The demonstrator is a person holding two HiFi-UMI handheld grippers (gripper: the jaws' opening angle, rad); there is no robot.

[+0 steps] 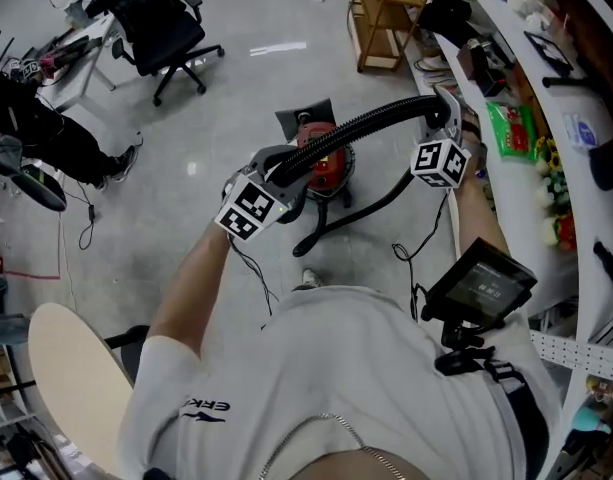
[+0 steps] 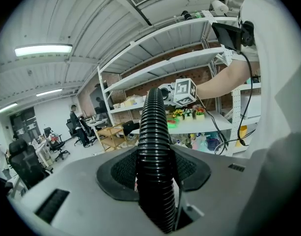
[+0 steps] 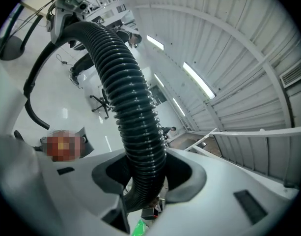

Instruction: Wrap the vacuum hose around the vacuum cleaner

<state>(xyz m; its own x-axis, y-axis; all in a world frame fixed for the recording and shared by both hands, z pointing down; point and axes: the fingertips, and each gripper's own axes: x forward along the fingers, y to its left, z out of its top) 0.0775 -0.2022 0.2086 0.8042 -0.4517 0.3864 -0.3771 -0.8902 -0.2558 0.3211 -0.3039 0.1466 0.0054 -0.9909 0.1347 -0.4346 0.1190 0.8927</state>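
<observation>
- Over the floor in front of the person, the vacuum hose [image 1: 371, 126] hangs in the air as a shallow arch, directly above the red vacuum cleaner [image 1: 329, 171].
- The left gripper [image 1: 276, 173] clamps the hose's near-left stretch. Its jaws stand partly apart, with the pads pressed on the ribbed sides.
- The right gripper [image 1: 442, 116] grips the far-right stretch the same way, close by the shelving [image 1: 582, 268].
- Risk: the ribs may slide through the pads if the span is pulled taut, and a swing rightward could knock goods off the shelves.
- The hose's long axis runs from near-left to far-right, bowed upward between the grips.
</observation>
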